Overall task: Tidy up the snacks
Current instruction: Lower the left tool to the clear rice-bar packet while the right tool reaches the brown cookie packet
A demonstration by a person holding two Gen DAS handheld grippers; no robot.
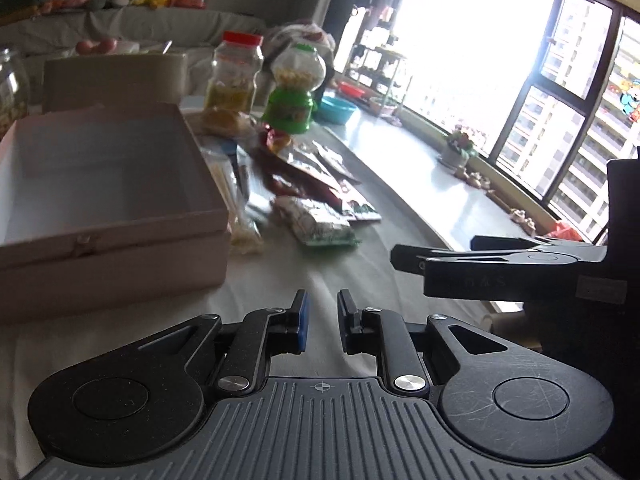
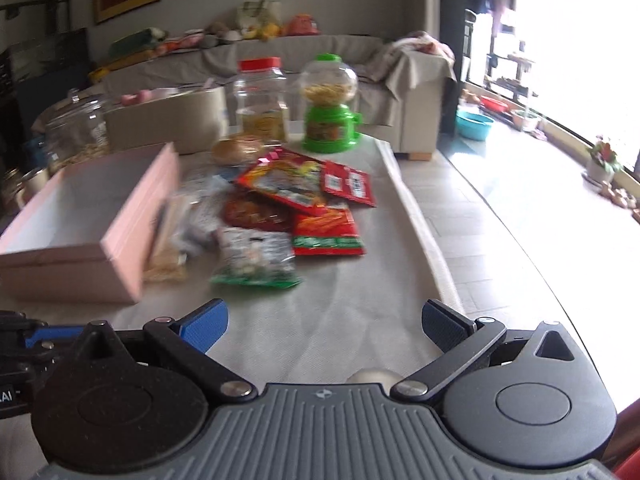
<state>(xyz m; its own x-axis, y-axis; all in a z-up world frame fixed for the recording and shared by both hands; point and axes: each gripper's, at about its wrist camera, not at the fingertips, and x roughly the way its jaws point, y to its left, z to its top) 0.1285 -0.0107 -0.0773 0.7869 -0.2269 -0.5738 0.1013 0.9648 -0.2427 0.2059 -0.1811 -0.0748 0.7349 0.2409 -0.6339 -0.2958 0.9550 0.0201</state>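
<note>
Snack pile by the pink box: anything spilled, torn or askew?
Nothing spilled or torn that I can see. The packets lie loose and overlapping beside the empty pink box, none inside yet. Jar and green dispenser stand upright. Blur hides fine detail.

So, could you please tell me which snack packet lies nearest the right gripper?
The green-edged clear packet, at the near end of the pile; the red packets lie beyond it, and the right gripper hangs with jaws open.
</note>
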